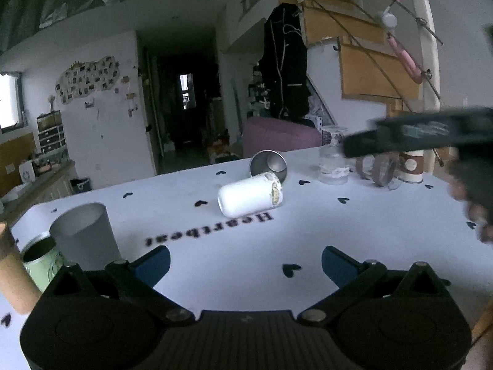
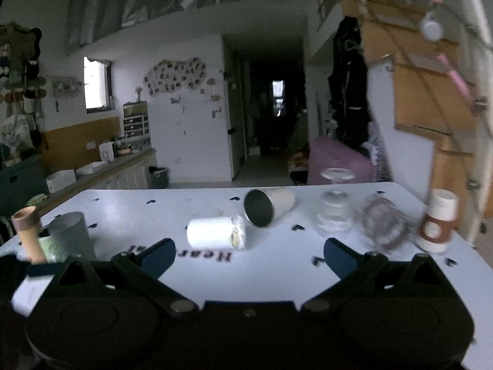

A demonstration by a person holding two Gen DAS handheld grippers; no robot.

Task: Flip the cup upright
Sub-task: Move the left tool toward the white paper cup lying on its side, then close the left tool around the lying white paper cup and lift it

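A white cup [image 1: 250,195] lies on its side mid-table; it also shows in the right wrist view [image 2: 215,233]. Just behind it a metal-lined cup [image 1: 268,165] lies tipped, its open mouth showing in the right wrist view [image 2: 267,207]. My left gripper [image 1: 246,266] is open and empty, low over the table in front of the white cup. My right gripper [image 2: 246,257] is open and empty, also short of the white cup. In the left wrist view the right gripper [image 1: 431,135] appears blurred at the right, above the table.
The white table [image 1: 308,246] has heart marks and the word "Heartbeat". A grey cup [image 1: 83,234], a green cup [image 1: 41,260] and a cardboard tube [image 1: 12,271] stand at left. An inverted glass [image 2: 334,208], a lying jar [image 2: 383,225] and a brown-banded cup [image 2: 437,220] sit at right.
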